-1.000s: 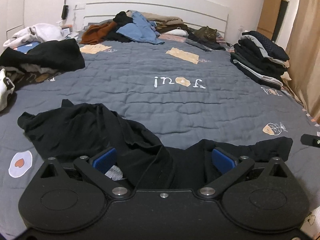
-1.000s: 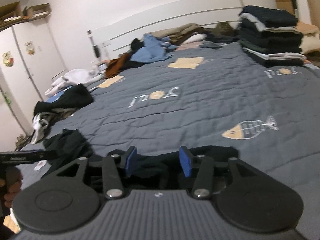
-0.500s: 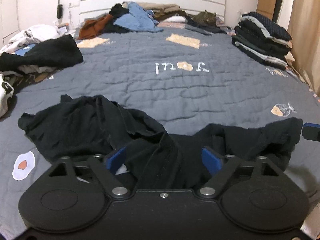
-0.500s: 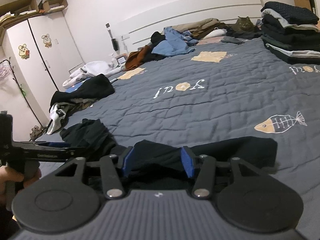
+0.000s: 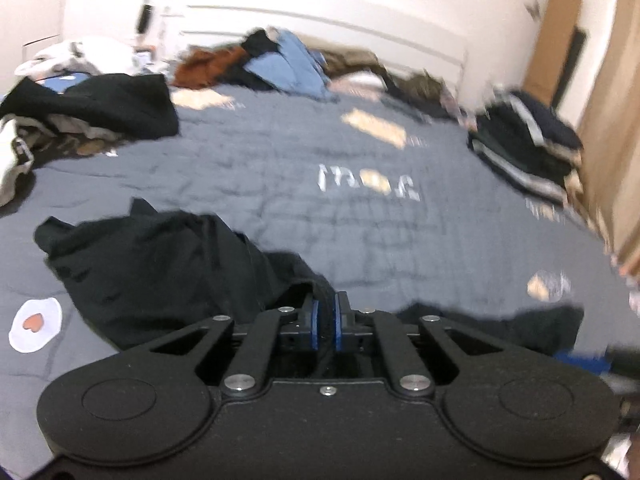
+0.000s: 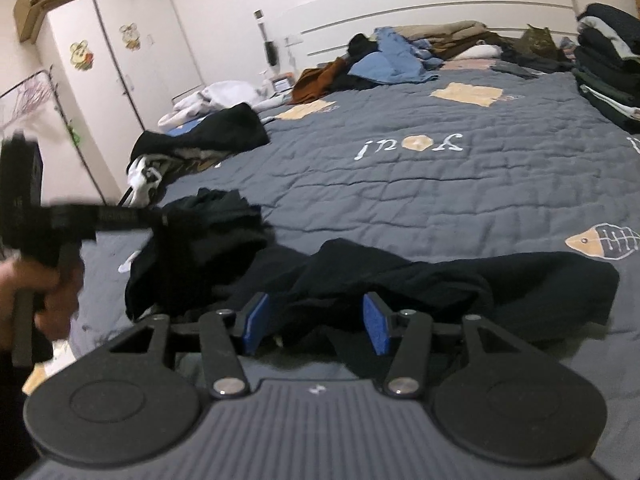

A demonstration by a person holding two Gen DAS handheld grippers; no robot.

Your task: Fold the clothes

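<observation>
A crumpled black garment (image 5: 160, 268) lies at the near edge of the grey quilted bed (image 5: 320, 208). My left gripper (image 5: 325, 312) is shut on a fold of it, with black cloth pinched between the blue pads. In the right wrist view the same garment (image 6: 460, 280) stretches across the front. My right gripper (image 6: 316, 320) is open, its blue pads on either side of the garment's near edge. The left gripper also shows in the right wrist view (image 6: 160, 218), lifting the garment's left part; its fingertips are blurred there.
A stack of folded dark clothes (image 5: 528, 140) stands at the right side of the bed. A pile of unfolded clothes (image 5: 288, 60) lies by the headboard, with a cat (image 6: 538, 42) beside it. More loose clothes (image 5: 80, 108) lie at the left. A white wardrobe (image 6: 108, 64) stands left.
My left gripper has closed on the black garment and lifted it; its view is motion-blurred. My right gripper stays open at the garment's near edge.
</observation>
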